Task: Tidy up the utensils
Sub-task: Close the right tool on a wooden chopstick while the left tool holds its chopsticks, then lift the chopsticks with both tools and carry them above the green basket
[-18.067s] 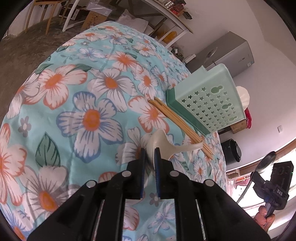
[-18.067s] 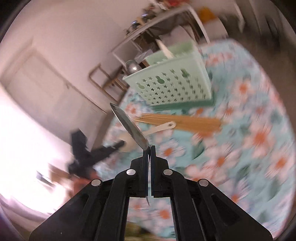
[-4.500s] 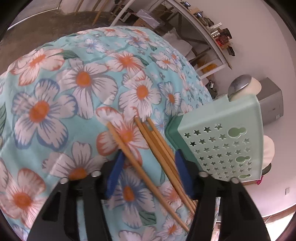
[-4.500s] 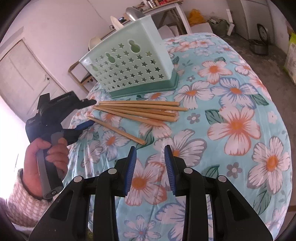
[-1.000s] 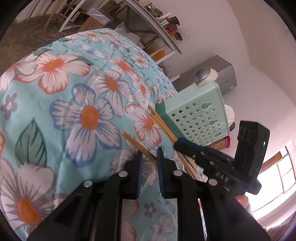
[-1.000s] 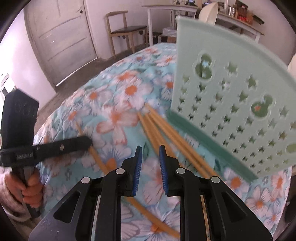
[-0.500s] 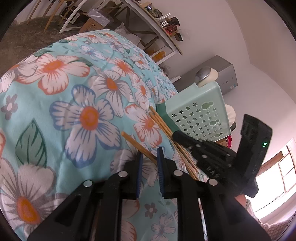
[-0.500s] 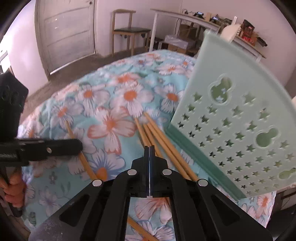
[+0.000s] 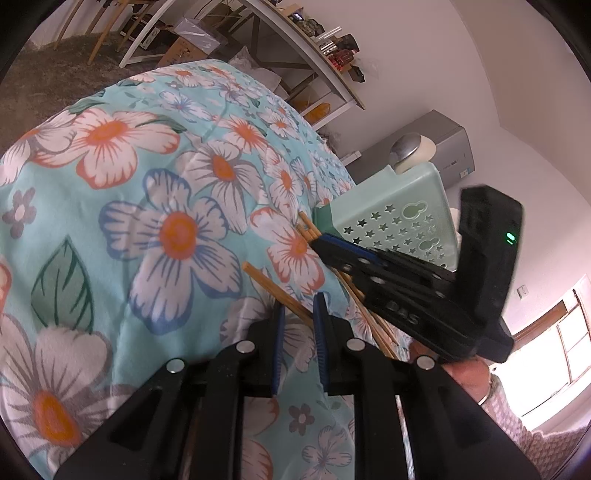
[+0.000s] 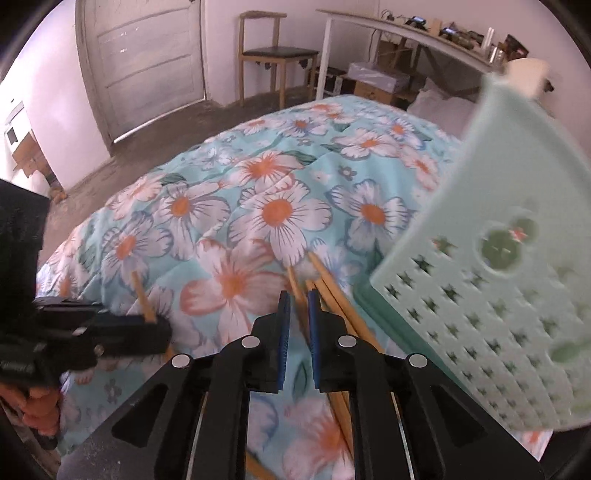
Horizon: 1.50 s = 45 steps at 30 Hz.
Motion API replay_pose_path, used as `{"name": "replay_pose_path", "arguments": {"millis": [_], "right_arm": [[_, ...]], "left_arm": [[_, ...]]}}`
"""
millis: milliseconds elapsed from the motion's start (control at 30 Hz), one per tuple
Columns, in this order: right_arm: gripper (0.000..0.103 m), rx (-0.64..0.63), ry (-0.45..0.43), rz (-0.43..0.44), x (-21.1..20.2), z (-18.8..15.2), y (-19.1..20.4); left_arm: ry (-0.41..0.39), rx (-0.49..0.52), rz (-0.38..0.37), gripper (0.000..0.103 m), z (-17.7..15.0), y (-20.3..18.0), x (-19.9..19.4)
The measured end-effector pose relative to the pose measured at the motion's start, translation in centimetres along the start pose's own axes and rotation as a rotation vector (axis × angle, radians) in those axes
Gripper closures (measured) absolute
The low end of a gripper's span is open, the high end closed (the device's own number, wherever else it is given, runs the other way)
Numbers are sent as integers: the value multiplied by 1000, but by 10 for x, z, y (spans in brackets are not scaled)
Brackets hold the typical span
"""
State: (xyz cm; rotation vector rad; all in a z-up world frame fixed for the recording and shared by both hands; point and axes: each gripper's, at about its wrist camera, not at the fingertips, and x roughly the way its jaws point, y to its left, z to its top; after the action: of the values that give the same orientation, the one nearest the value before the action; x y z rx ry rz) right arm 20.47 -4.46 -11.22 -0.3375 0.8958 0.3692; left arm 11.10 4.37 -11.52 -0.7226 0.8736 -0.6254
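Note:
Several wooden chopsticks (image 10: 328,291) lie on the flowered cloth beside the mint green utensil basket (image 10: 509,288). My right gripper (image 10: 296,295) is slightly open, its pads astride one chopstick of the bunch. My left gripper (image 9: 298,306) is partly open around a single chopstick (image 9: 269,286) that lies apart from the bunch; this chopstick also shows in the right wrist view (image 10: 142,297). The basket (image 9: 399,221) holds a metal spoon (image 9: 404,146) and a white spoon (image 9: 419,157). The right gripper also shows in the left wrist view (image 9: 325,243), low over the chopstick bunch by the basket's base.
The flowered cloth (image 10: 258,206) covers a rounded table that drops off at the near and left edges. A wooden chair (image 10: 277,55), a door (image 10: 147,59) and a white shelf table (image 10: 406,33) stand behind. A grey cabinet (image 9: 436,140) stands behind the basket.
My right gripper, shut half a second ago, has opened slightly and moved down to the chopstick bunch by the basket. My left gripper has stayed around the lone chopstick.

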Motion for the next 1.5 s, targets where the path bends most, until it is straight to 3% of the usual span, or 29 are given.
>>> {"name": "replay_pose_path", "arguments": {"millis": [367, 567, 667, 900, 1167, 1500], "right_arm": [[96, -32, 3, -11, -1, 1, 4], [91, -78, 40, -17, 2, 2, 10], [95, -67, 21, -17, 3, 4, 7], [100, -31, -126, -52, -50, 4, 3], [100, 233, -360, -143, -159, -37, -47], [100, 482, -506, -196, -210, -93, -76]], "left_arm": [[0, 1, 1, 89, 0, 0, 0], [-1, 2, 2, 89, 0, 0, 0], [-2, 3, 3, 89, 1, 0, 0], [-4, 1, 2, 89, 3, 2, -2], [-17, 3, 13, 89, 5, 3, -4], [-81, 63, 68, 89, 9, -13, -21]]}}
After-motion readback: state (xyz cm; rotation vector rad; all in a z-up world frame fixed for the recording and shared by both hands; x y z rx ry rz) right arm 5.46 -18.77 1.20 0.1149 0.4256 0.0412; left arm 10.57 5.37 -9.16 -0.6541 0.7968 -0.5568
